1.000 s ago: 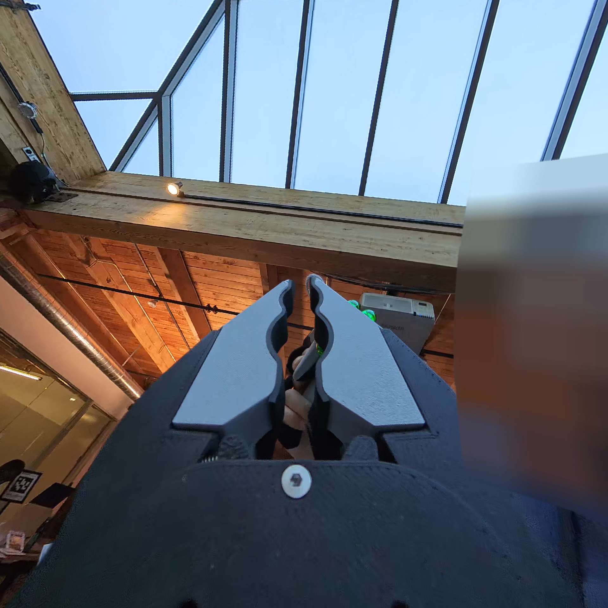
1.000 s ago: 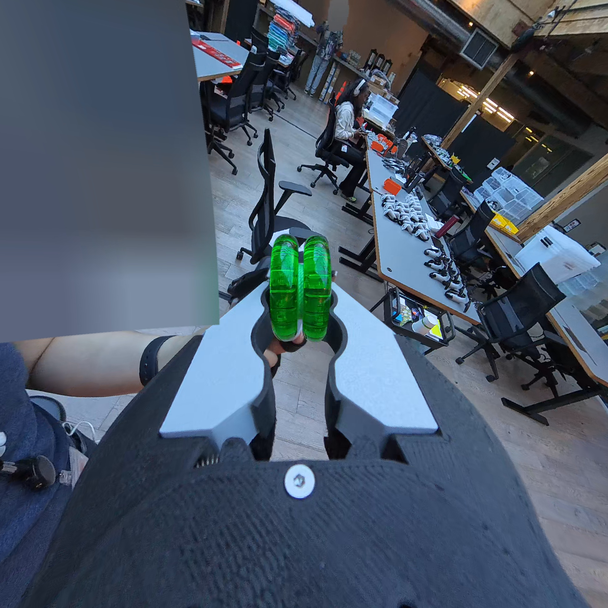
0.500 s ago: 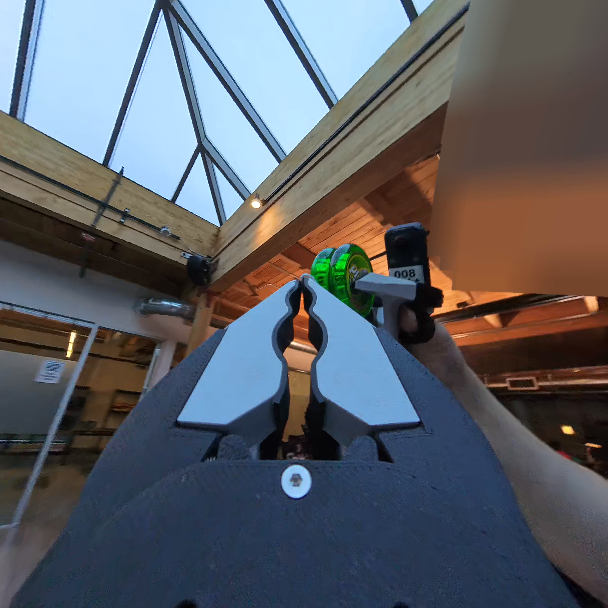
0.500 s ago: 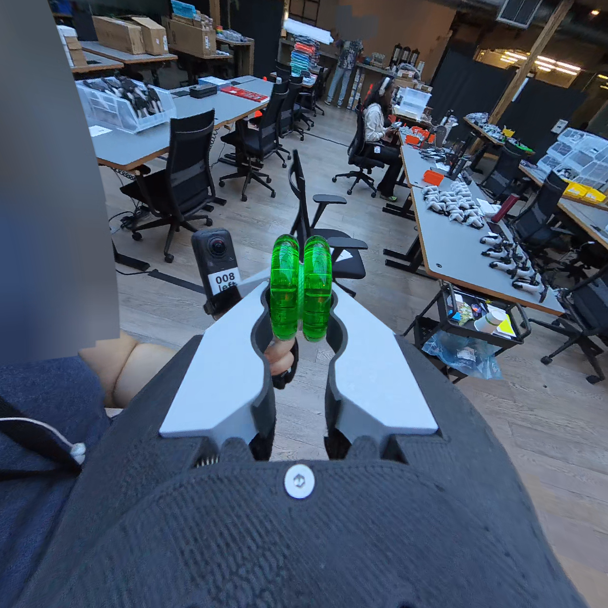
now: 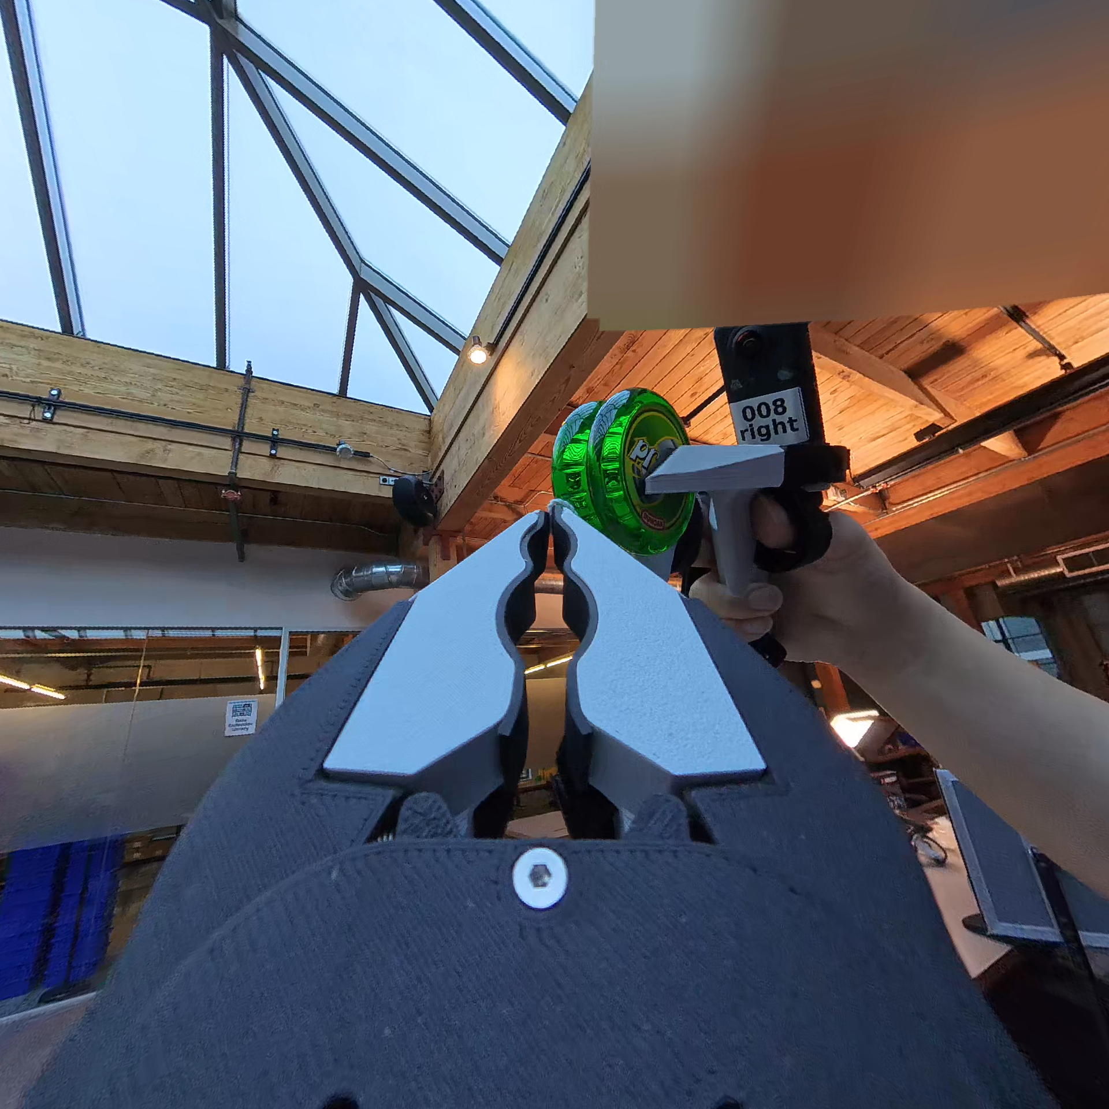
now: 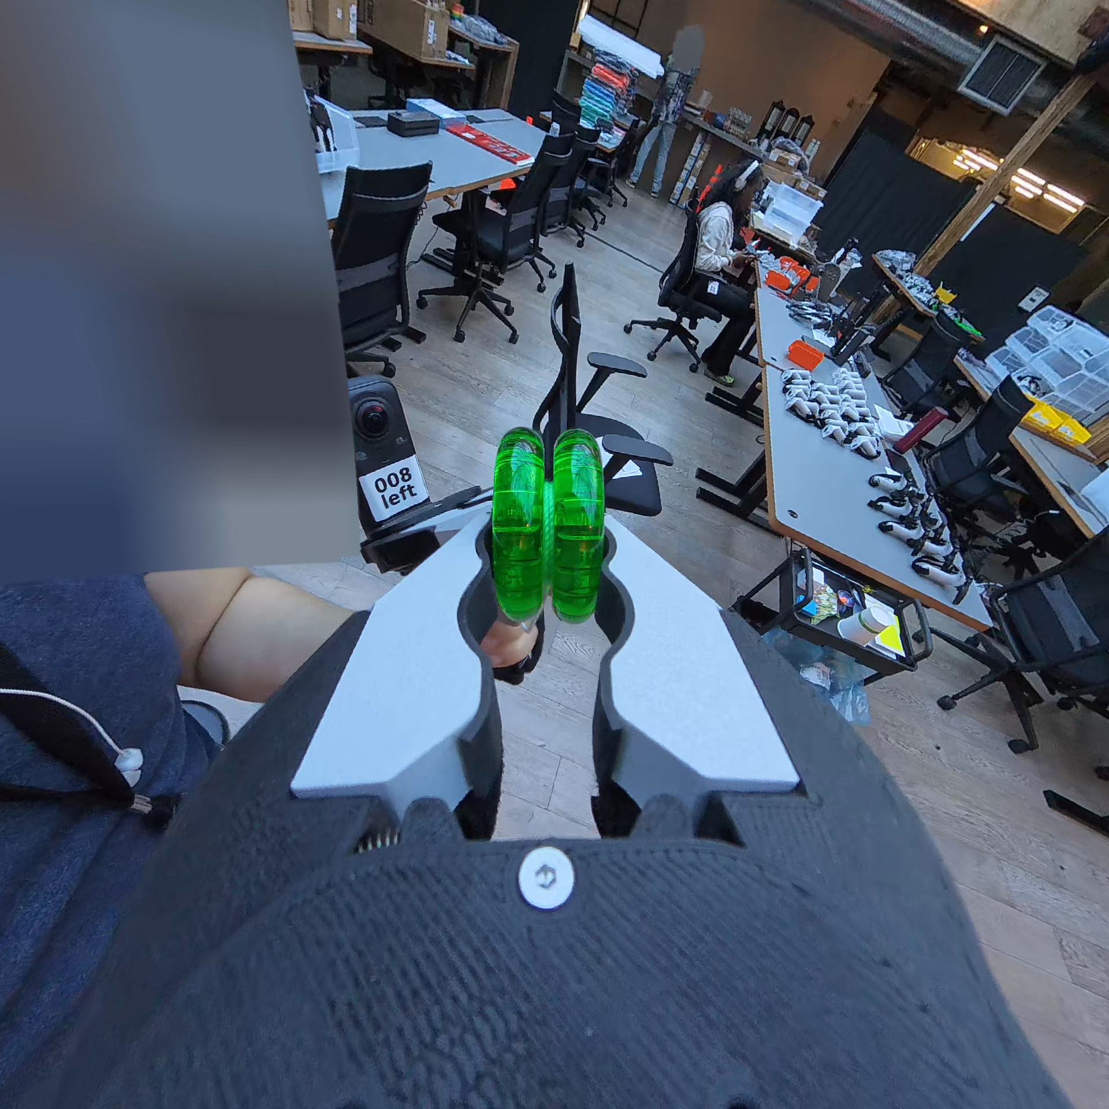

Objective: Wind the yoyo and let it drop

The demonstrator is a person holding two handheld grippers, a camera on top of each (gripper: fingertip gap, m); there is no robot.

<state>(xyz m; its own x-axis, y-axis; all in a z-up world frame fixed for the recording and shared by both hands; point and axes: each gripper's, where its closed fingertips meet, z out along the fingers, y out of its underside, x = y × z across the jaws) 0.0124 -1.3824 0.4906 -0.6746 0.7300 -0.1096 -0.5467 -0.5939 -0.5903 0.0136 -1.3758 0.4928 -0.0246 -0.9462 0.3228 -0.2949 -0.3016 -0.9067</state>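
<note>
A clear green yoyo [image 6: 547, 534] stands edge-on between my right gripper's [image 6: 547, 531] fingertips, which are shut on its two sides. In the left wrist view the yoyo [image 5: 618, 474] is held up by the right gripper's finger [image 5: 714, 468], just beyond and right of my left gripper [image 5: 551, 522]. The left gripper is shut, with a bit of white string [image 5: 558, 506] pinched at its tips and leading to the yoyo's groove. The left gripper's camera [image 6: 384, 444] shows just left of the yoyo in the right wrist view.
Below is an office floor with black chairs [image 6: 576, 420], long grey tables [image 6: 840, 480] with small parts, and a seated person [image 6: 720, 252]. Above are wooden beams [image 5: 516, 336] and a glass roof. The holder's arm [image 5: 960, 690] and blue sleeve [image 6: 72, 690] are close by. My two grippers' fingertips are within a few centimetres of each other.
The left gripper has swung from pointing up at the glass roof to facing the yoyo, which now sits close at its tips. The right gripper keeps hold of the yoyo and has tilted slightly.
</note>
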